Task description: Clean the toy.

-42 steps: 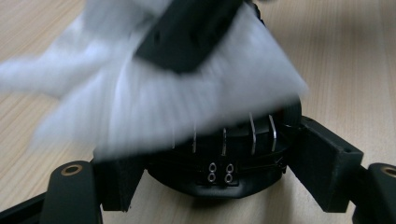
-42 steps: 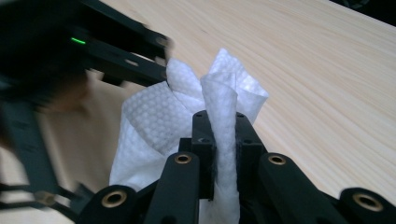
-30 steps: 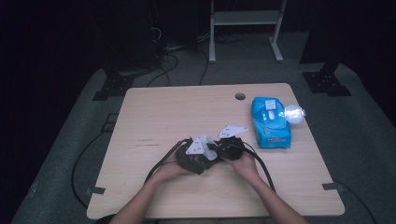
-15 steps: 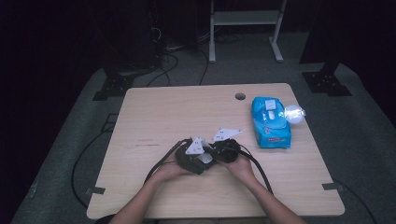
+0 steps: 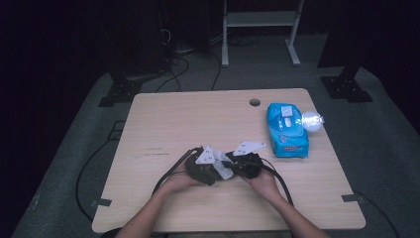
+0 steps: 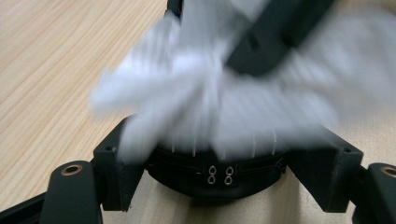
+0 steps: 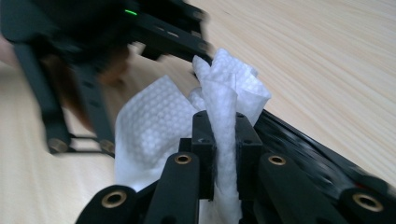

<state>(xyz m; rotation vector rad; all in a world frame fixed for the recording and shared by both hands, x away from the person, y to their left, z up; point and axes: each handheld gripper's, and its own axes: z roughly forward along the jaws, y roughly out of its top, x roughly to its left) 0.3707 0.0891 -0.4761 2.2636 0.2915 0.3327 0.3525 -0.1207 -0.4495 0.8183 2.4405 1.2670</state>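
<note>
A white wipe [image 7: 163, 126] is bunched between the two grippers at the table's front middle. My right gripper [image 7: 224, 140] is shut on a fold of the wipe, which stands up between its jaws. In the left gripper view the wipe [image 6: 210, 93] is a blurred white mass just above my left gripper [image 6: 226, 161], whose jaws stand wide apart. The right gripper's black jaw crosses the top of that view. From the high view the left gripper [image 5: 207, 163] and the right gripper [image 5: 243, 162] nearly touch, with the wipe [image 5: 225, 172] between them.
A blue pack of wipes [image 5: 286, 129] lies at the table's right side, with a bright shiny spot [image 5: 312, 120] beside it. A cable hole [image 5: 254, 102] sits near the far edge. Black cables [image 5: 171, 173] trail off both grippers toward the near edge.
Both grippers have drifted slightly toward the near edge, staying close together with the wipe between them. The blue pack has not moved.
</note>
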